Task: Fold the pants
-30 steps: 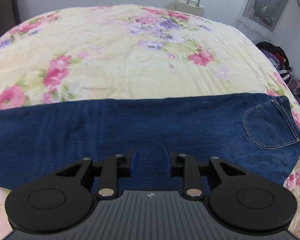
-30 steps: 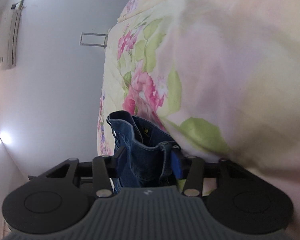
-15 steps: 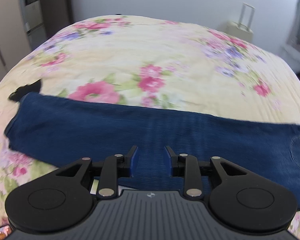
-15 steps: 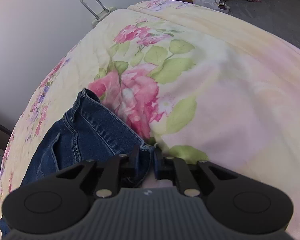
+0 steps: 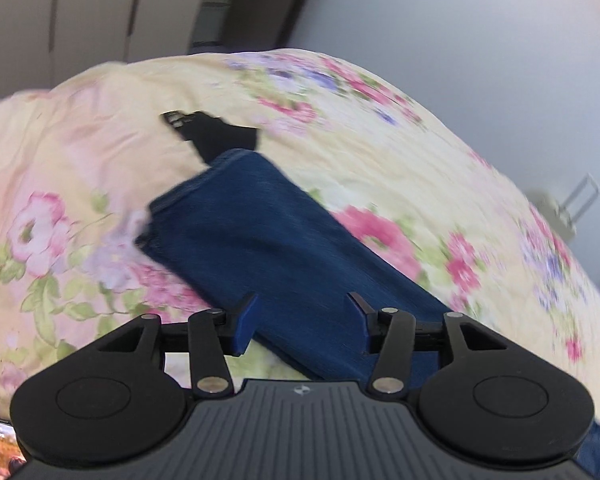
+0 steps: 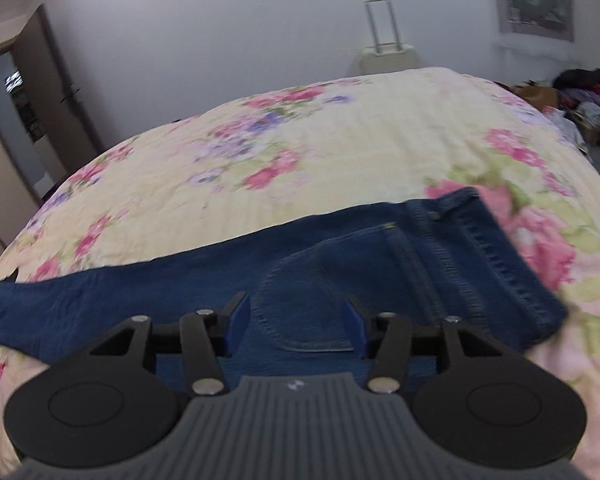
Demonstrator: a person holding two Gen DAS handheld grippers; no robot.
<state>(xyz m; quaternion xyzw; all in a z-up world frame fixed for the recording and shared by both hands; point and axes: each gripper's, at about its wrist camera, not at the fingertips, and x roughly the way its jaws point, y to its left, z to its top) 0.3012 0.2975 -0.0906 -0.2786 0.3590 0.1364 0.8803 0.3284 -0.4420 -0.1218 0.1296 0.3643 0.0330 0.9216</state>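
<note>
Blue jeans point(image 6: 340, 264) lie flat on the floral bed cover, folded lengthwise, leg on leg. The right wrist view shows the waistband point(image 6: 496, 256) at the right and a back pocket point(image 6: 312, 300) in front of my right gripper point(image 6: 296, 320), which is open and empty just above the denim. The left wrist view shows the leg end point(image 5: 260, 232), with the hem towards the far left. My left gripper point(image 5: 302, 320) is open and empty over the leg.
A black object point(image 5: 212, 132) lies on the bed just beyond the hem. A phone point(image 5: 0, 452) shows at the lower left corner. A suitcase point(image 6: 386, 52) stands by the far wall. A clothes pile point(image 6: 580, 100) lies at the right.
My right gripper has let go of the waistband, opened and swung to face across the bed. My left gripper has opened wider and turned left towards the hem.
</note>
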